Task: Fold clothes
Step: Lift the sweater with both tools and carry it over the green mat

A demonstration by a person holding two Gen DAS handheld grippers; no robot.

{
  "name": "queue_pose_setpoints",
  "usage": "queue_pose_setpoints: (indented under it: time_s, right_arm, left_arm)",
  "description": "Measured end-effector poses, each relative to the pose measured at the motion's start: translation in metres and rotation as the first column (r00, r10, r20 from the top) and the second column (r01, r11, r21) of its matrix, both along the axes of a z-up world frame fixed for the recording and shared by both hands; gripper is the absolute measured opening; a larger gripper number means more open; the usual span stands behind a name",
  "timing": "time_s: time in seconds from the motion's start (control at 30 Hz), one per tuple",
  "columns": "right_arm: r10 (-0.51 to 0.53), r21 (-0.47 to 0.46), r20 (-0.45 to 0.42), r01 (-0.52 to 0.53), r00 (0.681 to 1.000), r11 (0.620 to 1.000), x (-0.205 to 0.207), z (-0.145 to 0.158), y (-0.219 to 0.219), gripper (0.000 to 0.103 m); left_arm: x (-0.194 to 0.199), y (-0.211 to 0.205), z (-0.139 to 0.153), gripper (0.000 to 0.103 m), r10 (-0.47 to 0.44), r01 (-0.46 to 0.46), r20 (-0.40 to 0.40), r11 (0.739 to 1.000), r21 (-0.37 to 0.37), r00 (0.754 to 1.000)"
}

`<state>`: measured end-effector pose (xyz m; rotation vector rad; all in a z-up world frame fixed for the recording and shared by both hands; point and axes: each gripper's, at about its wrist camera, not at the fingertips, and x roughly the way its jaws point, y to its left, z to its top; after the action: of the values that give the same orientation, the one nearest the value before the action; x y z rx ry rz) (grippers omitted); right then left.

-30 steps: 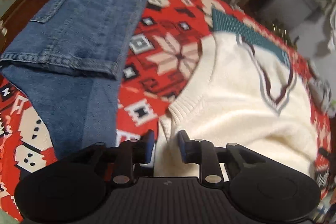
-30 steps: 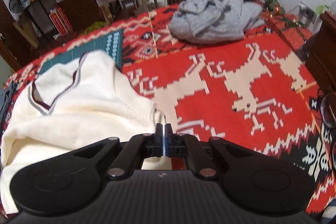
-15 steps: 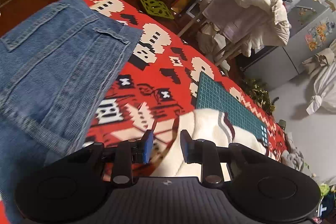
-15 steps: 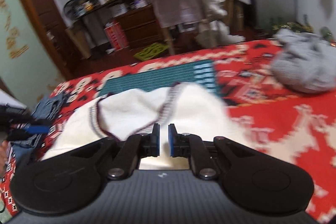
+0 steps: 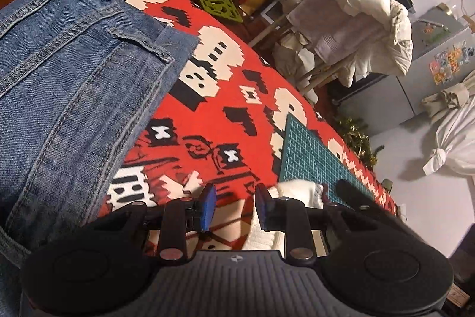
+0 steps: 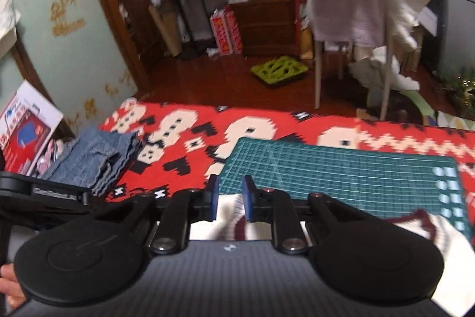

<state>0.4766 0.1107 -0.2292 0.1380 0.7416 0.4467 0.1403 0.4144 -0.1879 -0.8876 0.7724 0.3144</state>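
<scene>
- The cream sweater (image 6: 261, 228), the garment at hand, is mostly hidden beneath both tool bodies; in the right wrist view only a pale strip with maroon neckline trim shows between and just past the tongs, at the near edge of the green cutting mat (image 6: 341, 177).
- In the left wrist view the sweater (image 5: 297, 192) shows as a small cream bunch with a ribbed edge, just right of the left tongs (image 5: 234, 205) and touching the near corner of the cutting mat (image 5: 308, 150).
- The left tongs stand spread, with nothing between the blue pads; patterned cloth shows in the gap.
- The right tongs (image 6: 230, 199) are also spread, and the sweater lies below the gap without being pinched.
- Folded blue jeans (image 5: 65, 85) fill the left of the left wrist view, cut off by the frame edge; in the right wrist view they (image 6: 95, 159) lie at the far left of the surface.
- The surface is covered by a red, cream and black patterned cloth (image 6: 190, 138).
- The right wrist view is motion-blurred; the white lettering on the black left tool (image 6: 56, 190) cannot be read.
- A fingertip (image 6: 9, 284) shows at the lower left edge, mostly cut off.
- Red boxes (image 6: 227, 31) on the floor carry print too blurred to read.
</scene>
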Motion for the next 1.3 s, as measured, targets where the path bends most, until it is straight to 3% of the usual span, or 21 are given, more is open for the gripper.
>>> queue_pose_setpoints:
  time_s: [0.2, 0.53, 0.63, 0.8, 0.93, 1.1, 1.3]
  right_arm:
    - [-0.05, 0.003, -0.072, 0.05, 0.996, 0.999, 0.005, -0.03, -0.003, 0.018]
    - [-0.056, 0.006, -0.049, 0.057, 0.997, 0.998, 0.001, -0.039, -0.01, 0.021]
    - [-0.049, -0.022, -0.04, 0.048, 0.998, 0.999, 0.009, -0.039, -0.006, 0.029]
    - [0.009, -0.071, -0.004, -0.009, 1.0, 0.997, 0.007, -0.03, -0.002, 0.029]
    - [0.116, -0.104, 0.02, -0.113, 0.993, 0.988, 0.01, -0.014, 0.006, 0.029]
    - [0.294, -0.188, 0.046, -0.281, 0.955, 0.941, 0.011, 0.003, 0.03, 0.029]
    - [0.455, -0.359, -0.016, -0.429, 0.891, 0.829, 0.018, -0.007, 0.066, 0.028]
  left_arm:
    - [0.002, -0.001, -0.006, 0.027, -0.017, 0.02, 0.04, 0.998, -0.059, 0.999]
    - [0.002, -0.001, -0.014, 0.034, -0.003, 0.026, 0.11, 0.978, -0.208, 0.994]
    - [0.005, -0.007, -0.014, 0.034, -0.023, 0.038, 0.086, 0.983, -0.178, 0.996]
    - [0.006, -0.009, -0.014, 0.031, -0.029, 0.04, 0.079, 0.988, -0.15, 0.996]
    - [0.001, -0.002, -0.011, 0.031, 0.011, -0.001, 0.069, 0.989, -0.147, 0.998]
    - [-0.005, 0.008, -0.008, 0.031, 0.067, -0.055, 0.067, 0.985, -0.161, 0.996]
    - [-0.011, 0.017, -0.007, 0.031, 0.103, -0.092, 0.054, 0.981, -0.172, 0.993]
